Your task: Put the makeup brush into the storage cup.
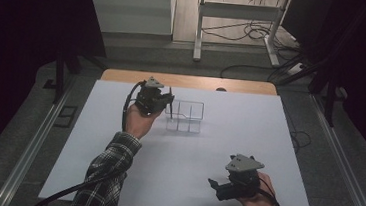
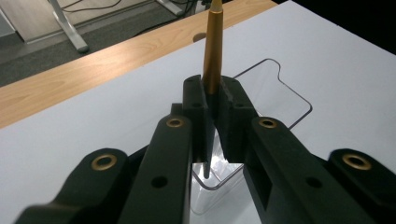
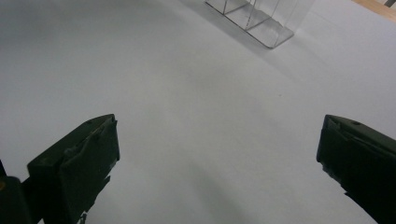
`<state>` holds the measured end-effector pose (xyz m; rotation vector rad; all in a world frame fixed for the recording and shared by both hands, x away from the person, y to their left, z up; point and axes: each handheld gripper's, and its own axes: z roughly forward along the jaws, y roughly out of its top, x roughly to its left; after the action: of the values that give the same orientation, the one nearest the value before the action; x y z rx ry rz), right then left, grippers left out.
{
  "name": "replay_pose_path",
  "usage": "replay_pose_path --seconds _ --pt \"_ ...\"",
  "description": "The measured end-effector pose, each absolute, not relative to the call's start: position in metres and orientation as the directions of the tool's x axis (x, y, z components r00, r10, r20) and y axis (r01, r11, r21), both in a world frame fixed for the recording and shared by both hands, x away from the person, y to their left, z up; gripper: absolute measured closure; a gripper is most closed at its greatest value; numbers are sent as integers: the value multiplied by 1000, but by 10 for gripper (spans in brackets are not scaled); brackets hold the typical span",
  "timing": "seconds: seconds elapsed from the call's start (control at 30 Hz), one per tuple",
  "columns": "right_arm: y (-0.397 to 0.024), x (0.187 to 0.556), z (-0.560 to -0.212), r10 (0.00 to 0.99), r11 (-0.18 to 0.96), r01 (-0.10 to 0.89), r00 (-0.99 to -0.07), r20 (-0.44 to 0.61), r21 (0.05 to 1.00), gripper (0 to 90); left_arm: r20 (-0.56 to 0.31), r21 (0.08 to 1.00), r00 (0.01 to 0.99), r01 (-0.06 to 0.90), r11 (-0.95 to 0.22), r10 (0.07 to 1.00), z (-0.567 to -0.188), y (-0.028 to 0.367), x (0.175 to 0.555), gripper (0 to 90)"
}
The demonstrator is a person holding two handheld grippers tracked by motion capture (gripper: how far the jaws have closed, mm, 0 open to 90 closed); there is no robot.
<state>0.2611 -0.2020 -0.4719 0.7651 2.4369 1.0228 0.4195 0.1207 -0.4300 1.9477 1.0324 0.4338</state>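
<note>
The left gripper (image 2: 212, 100) is clenched on a gold pen (image 2: 212, 51), whose long axis stands nearly upright directly over the near-left compartment of the clear organizer (image 1: 185, 116) on the white surface (image 1: 184, 178). The right gripper (image 1: 216, 185), released and wide, rests well apart, nearer the person.

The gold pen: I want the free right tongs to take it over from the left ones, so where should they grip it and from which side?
Probably the bare upper barrel of the gold pen, above the left tongs, which clamp its lower part. It stands roughly upright over the clear organizer, so the open right tongs would best come in level from the side, closing across the barrel.
</note>
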Motion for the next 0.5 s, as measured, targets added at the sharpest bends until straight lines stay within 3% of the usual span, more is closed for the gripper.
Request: replay_pose_path --seconds 0.5 --pt "-202 261 -473 609 597 334 -780 -141 729 0 -104 805 598 519 -286 795 -444 117 422 828"
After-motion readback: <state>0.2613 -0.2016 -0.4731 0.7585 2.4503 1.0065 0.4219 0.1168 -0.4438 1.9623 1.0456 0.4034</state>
